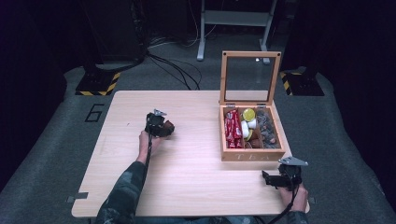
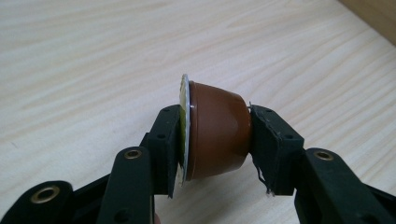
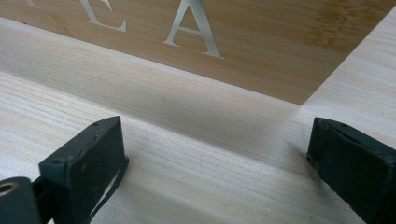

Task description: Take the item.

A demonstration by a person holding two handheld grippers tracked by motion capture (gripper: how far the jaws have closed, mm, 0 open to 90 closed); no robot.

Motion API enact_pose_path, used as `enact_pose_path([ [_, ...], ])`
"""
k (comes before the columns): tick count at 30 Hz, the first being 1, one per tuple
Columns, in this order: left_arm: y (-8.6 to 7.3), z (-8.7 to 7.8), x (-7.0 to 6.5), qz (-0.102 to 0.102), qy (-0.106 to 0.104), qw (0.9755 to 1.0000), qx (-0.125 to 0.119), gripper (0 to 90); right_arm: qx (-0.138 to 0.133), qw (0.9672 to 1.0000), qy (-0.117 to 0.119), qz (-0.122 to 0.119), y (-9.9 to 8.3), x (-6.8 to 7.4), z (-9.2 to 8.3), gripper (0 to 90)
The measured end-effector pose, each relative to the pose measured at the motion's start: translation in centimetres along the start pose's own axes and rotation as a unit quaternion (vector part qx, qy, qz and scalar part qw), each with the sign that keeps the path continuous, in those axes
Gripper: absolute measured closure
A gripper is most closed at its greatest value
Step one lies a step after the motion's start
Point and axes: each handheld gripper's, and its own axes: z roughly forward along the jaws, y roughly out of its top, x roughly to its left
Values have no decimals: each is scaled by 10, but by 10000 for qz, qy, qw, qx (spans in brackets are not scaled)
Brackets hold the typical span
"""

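Observation:
A brown coffee capsule (image 2: 217, 135) with a foil lid lies on its side between the pads of my left gripper (image 2: 215, 140), one pad on the lid and one on the base. In the high view that left gripper (image 1: 164, 127) is over the left half of the table with the brown capsule (image 1: 169, 127) at its tip. My right gripper (image 1: 267, 178) rests near the table's front right corner, its jaws wide apart and empty. In its own view the right gripper (image 3: 217, 158) faces the front wall of the wooden tea box (image 3: 261, 51).
The wooden tea box (image 1: 252, 154) stands at the right with its glass lid (image 1: 250, 77) propped upright. Inside are red packets (image 1: 232, 128), white and yellow capsules (image 1: 248, 122) and dark pieces (image 1: 267, 127). The light wooden table (image 1: 196, 172) sits on grey floor.

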Motion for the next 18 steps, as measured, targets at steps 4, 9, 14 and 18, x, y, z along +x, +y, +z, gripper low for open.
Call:
enact_pose_path([
  [4,-5,4,0,-63,3,10000,14,540,-2,10000,3,-6,0,0,0,35],
  [9,-4,0,2,-108,-68,9999,-51,508,-4,10000,5,-6,0,0,0,36],
  [14,-3,-8,4,-96,-187,9997,-118,452,-2,10000,6,-6,0,0,0,35],
  [18,-2,-15,4,-141,-254,9994,-171,375,-4,10000,5,-5,0,0,0,35],
])
